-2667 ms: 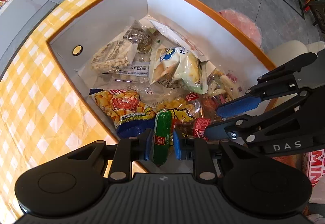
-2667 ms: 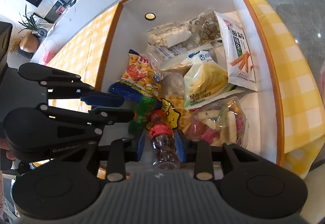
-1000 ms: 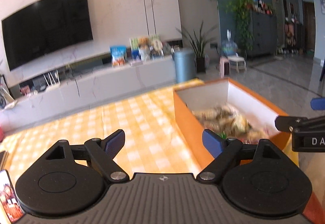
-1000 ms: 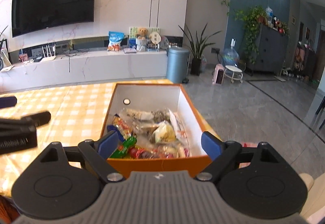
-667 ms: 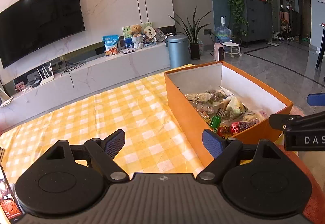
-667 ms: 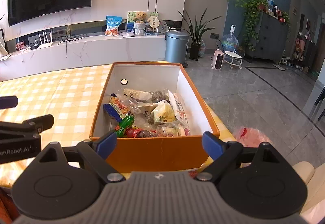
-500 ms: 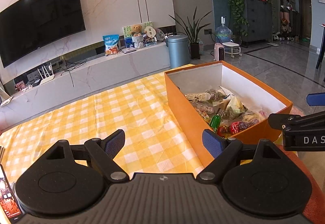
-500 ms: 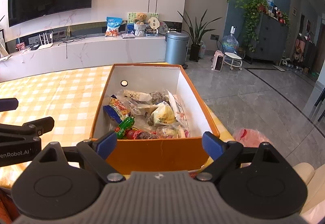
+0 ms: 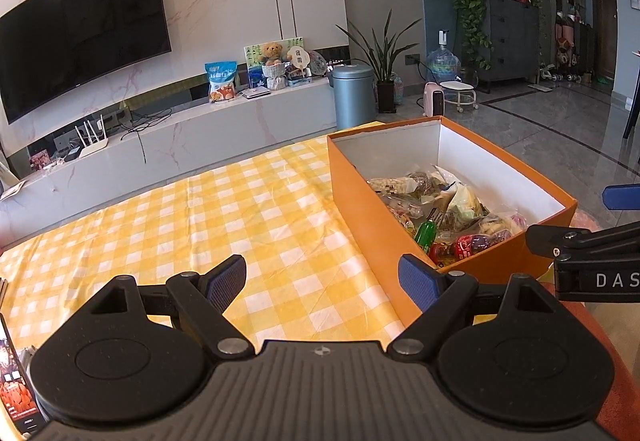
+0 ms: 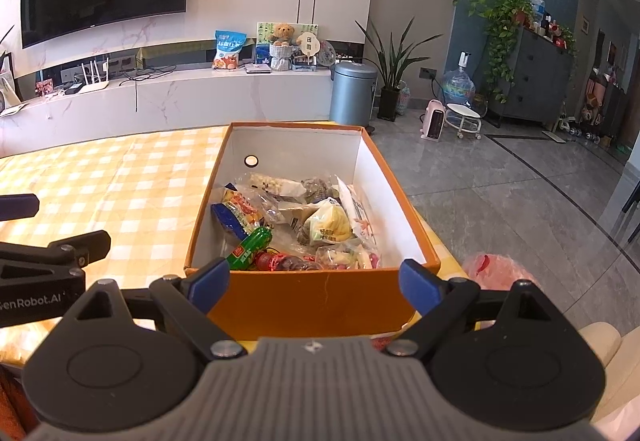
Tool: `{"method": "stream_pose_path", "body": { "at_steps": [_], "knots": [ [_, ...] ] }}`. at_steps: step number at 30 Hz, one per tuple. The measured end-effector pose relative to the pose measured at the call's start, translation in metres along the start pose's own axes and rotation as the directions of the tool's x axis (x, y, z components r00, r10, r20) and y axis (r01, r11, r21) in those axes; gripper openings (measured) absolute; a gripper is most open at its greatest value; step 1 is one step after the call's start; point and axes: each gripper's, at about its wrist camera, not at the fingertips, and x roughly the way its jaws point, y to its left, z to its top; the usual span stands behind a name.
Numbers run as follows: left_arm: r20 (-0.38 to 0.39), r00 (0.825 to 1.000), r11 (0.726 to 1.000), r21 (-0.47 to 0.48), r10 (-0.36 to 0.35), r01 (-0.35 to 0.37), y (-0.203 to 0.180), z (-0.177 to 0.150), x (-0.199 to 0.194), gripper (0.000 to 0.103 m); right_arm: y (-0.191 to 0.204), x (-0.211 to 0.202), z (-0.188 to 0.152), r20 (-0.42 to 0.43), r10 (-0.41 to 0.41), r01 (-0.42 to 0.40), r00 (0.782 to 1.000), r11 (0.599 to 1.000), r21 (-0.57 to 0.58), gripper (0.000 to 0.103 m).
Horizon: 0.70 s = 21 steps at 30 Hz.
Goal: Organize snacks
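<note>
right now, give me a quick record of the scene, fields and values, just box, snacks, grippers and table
box: orange box, white inside, open top, on the table near its edge
snacks: mixed packets piled inside; green sausage stick and small bottle with red label lie at the near end
left gripper: open, empty, over the tablecloth beside the box
right gripper: open, empty, in front of the box's near wall
table: yellow checked tablecloth
</note>
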Motion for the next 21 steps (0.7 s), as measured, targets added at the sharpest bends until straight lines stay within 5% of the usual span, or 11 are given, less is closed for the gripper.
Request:
{"method": "stream_pose_path", "body": {
  "at_steps": [21],
  "knots": [
    [-0.002, 1.0, 1.0, -0.01, 0.007, -0.007, 0.0045, 0.0008, -0.0038, 0.101, 0.0034, -0.0039, 0.0011, 0.023, -0.001, 0.002, 1.0, 1.0, -0.008, 0.091]
  ]
}}
